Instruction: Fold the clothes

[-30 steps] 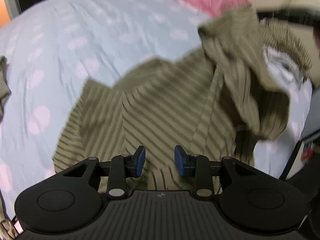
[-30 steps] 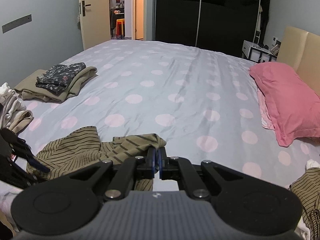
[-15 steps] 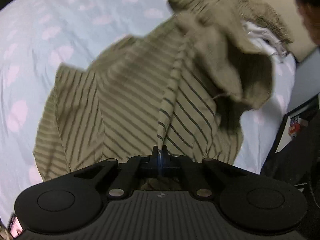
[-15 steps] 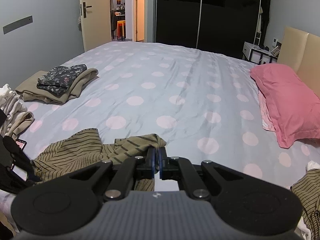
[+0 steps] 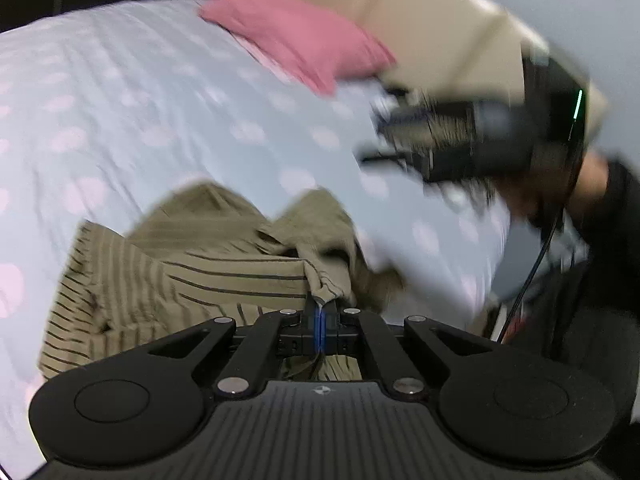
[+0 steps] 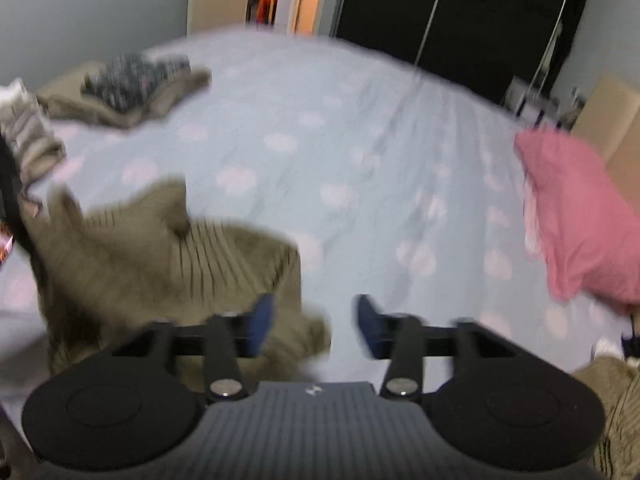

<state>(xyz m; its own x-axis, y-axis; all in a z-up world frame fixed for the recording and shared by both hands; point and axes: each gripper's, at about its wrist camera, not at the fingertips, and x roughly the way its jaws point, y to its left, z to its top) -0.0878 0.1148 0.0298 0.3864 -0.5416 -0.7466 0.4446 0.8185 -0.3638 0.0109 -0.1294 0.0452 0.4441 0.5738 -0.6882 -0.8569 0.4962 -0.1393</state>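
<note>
Left wrist: your left gripper [image 5: 319, 322] had just clamped a striped olive shirt's [image 5: 192, 272] edge at 6 o'clock and lifted it, starting a fold.
Room, left: bare polka-dot sheet [image 5: 168, 92] toward 11 o'clock.
Right wrist: your right gripper [image 6: 310, 326] was opening, having let the shirt [image 6: 160, 264] go.
Room, right: pink pillow [image 6: 580, 220] bounded 3 o'clock.

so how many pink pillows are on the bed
1. The pink pillow lies at the head of the bed, by the beige headboard. Others may sit out of frame.
</note>
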